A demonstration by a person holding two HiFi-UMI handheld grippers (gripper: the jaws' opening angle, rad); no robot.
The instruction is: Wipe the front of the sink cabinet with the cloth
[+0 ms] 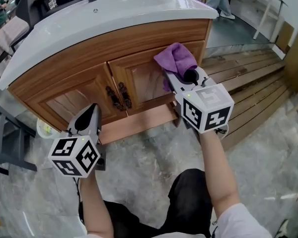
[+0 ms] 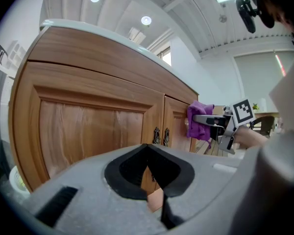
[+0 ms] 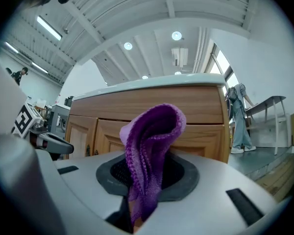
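Note:
The wooden sink cabinet with a white top fills the upper head view. A purple cloth is bunched against the upper part of the right door. My right gripper is shut on the cloth, which stands up from the jaws in the right gripper view. Lower left, my left gripper hangs before the left door, a little off it, jaws shut and empty. The left gripper view shows the cloth at the far door.
Two dark metal handles sit where the doors meet. A plinth board runs along the cabinet's foot. Wooden planks lie on the floor at the right. A white round object and a dark frame stand at the left.

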